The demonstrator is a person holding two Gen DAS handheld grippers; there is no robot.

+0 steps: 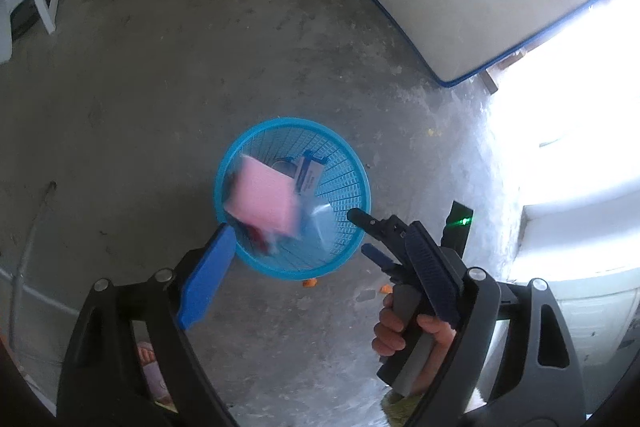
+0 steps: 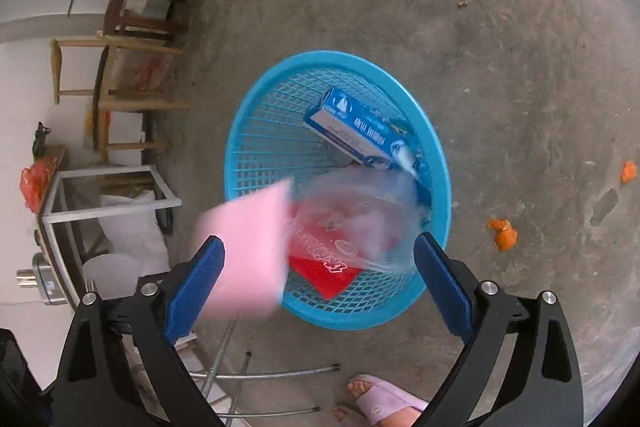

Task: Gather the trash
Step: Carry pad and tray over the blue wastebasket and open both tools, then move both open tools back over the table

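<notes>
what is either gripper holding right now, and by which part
Nothing. Both the left gripper and right gripper are open; the blurred pink sheet is loose over the basket, no pad pressing it.

Concrete floor [image 2: 520, 27] carries a blue basket [image 2: 400, 75] and orange peels [image 2: 503, 233].

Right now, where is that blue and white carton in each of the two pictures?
Left wrist view: the blue and white carton leans inside the blue basket, near its far wall, just right of the blurred pink sheet.
Right wrist view: the carton lies along the upper right inner wall.
Shared landmark: the basket.
</notes>
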